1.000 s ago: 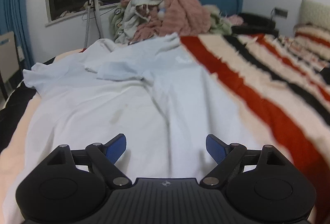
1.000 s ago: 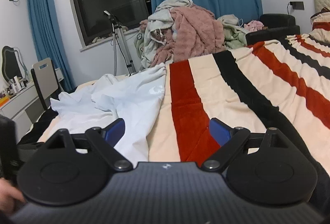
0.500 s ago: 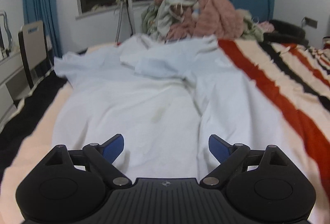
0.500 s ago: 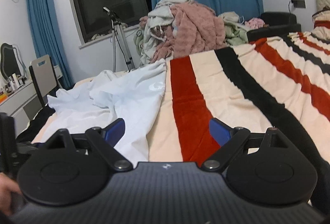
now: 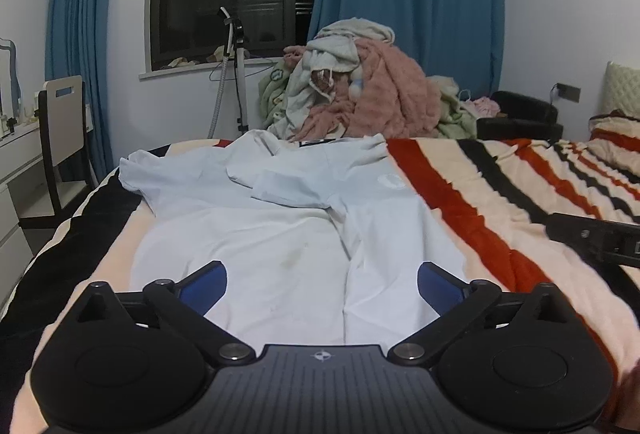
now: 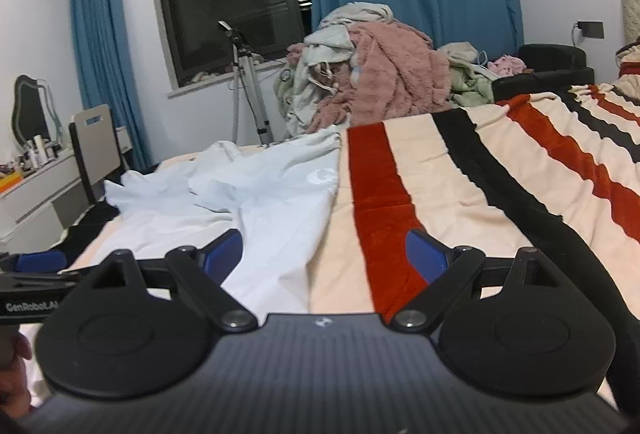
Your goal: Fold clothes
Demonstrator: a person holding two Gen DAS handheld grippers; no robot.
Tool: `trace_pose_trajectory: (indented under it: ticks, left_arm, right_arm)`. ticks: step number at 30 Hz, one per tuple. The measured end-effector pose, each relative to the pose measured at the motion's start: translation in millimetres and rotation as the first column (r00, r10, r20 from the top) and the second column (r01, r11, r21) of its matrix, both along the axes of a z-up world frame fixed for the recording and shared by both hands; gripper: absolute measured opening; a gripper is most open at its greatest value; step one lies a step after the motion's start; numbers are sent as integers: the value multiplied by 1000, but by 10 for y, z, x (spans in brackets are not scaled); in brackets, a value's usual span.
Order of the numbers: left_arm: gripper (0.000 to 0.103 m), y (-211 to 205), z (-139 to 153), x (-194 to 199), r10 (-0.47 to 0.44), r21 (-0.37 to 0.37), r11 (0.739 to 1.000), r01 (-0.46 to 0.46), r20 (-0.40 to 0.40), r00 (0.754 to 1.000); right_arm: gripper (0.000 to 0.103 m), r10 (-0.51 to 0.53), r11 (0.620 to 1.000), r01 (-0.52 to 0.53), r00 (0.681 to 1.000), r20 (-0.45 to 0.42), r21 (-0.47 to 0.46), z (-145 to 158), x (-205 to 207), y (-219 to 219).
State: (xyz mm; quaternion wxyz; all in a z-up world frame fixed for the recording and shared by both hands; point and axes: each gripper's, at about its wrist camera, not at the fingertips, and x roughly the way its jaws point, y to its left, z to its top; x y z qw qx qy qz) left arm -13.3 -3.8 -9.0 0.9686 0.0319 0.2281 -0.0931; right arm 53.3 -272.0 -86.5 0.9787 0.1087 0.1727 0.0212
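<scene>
Bedroom, striped blanket [image 5: 500, 194] as work surface. Item: pale blue shirt [image 5: 288, 226], spread flat on blanket's left side, presumably for folding. Left gripper [image 5: 322, 282] over hem, jaws apart, empty; right gripper [image 6: 324, 254] over shirt's edge, likewise.

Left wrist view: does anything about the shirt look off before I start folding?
Yes. The pale blue shirt is not lying flat: one sleeve is flopped over its chest, and a lengthwise crease runs down the middle. A faint yellowish stain shows near the centre. Both grippers, left and right, are open and empty.
</scene>
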Motion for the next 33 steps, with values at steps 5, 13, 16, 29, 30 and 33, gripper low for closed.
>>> trace_pose_trajectory:
  ticks: [5, 13, 16, 29, 30, 33]
  left_arm:
    - [103, 73, 95, -151, -19, -37, 999, 18, -9, 1000]
    - [103, 309, 506, -252, -22, -54, 998, 22, -2, 1000]
    - [103, 526, 655, -234, 1, -84, 996, 1, 28, 1000]
    - [103, 1652, 425, 189, 243, -299, 921, -250, -60, 968]
    - [103, 1711, 397, 224, 271, -305, 912, -274, -53, 961]
    - [103, 1953, 301, 292, 375, -379, 848, -369, -61, 925]
  right_arm:
    - [90, 27, 1000, -27, 999, 33, -5, 31, -73, 72]
    - [90, 20, 1000, -20, 1000, 16, -19, 79, -17, 60]
    - [90, 55, 998, -56, 998, -19, -34, 112, 188, 117]
    - [80, 503, 841, -509, 860, -80, -182, 83, 2198, 2049]
    - [80, 537, 814, -544, 839, -93, -203, 1, 2374, 2307]
    - [80, 568, 768, -579, 813, -126, -274, -232, 2842, 3040]
